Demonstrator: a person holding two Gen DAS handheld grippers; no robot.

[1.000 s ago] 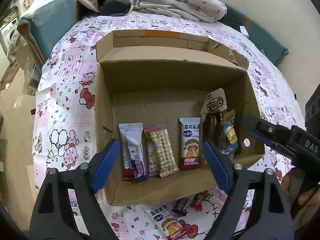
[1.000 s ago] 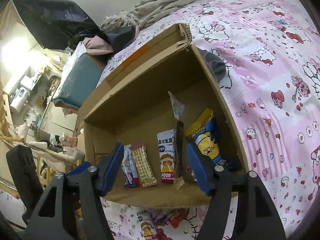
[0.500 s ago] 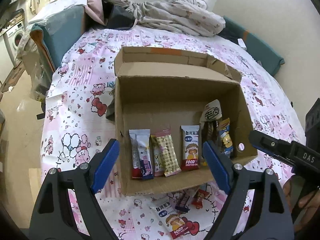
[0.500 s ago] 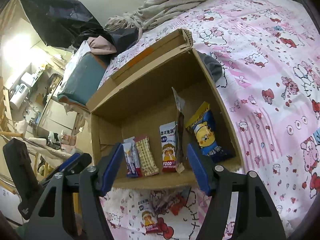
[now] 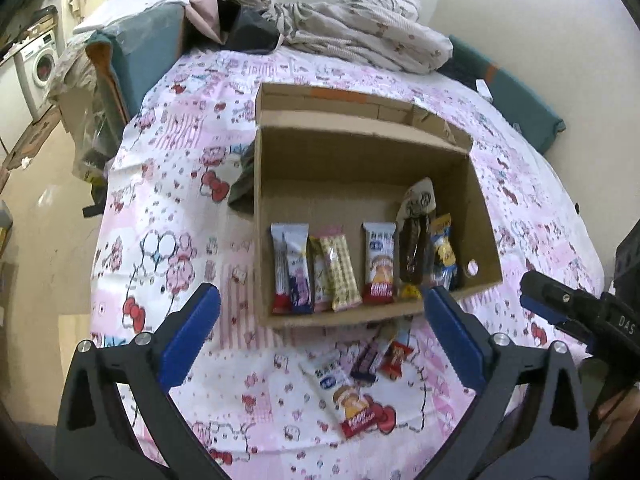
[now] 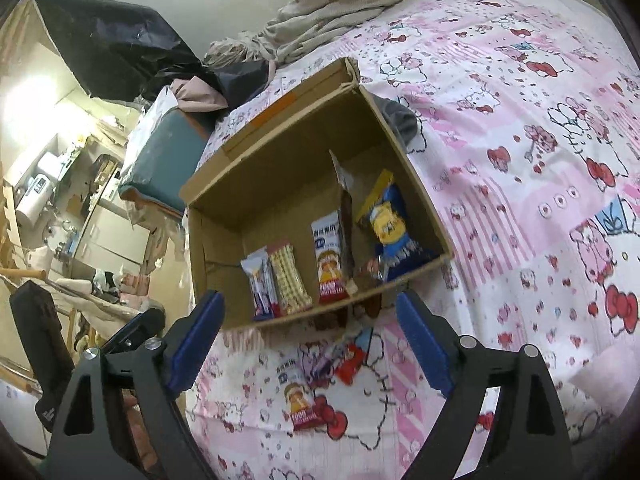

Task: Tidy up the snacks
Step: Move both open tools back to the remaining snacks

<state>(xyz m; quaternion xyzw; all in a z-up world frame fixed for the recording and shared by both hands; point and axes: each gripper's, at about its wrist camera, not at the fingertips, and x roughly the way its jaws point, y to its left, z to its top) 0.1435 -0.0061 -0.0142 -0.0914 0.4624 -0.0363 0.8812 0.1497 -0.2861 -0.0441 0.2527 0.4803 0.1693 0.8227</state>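
Observation:
An open cardboard box lies on the bed. Along its near wall stands a row of snacks: blue-white bars, a yellow checked wafer, a rice-cake pack, a dark brown packet and a blue-yellow packet. In front of the box, another rice-cake pack, a purple bar and a red packet lie loose on the sheet. My left gripper hovers before the box, jaws opening, nothing held. My right gripper hangs likewise, opening and empty, above the loose rice-cake pack.
The pink cartoon-print sheet covers the bed. A crumpled blanket and a teal cushion lie behind the box, and a dark cloth lies at its left side. The floor and a washing machine are far left.
Both grippers have drawn back and up from the box, which looks smaller now. Their jaws stand wider. The loose packets in front of the box have come fully into view.

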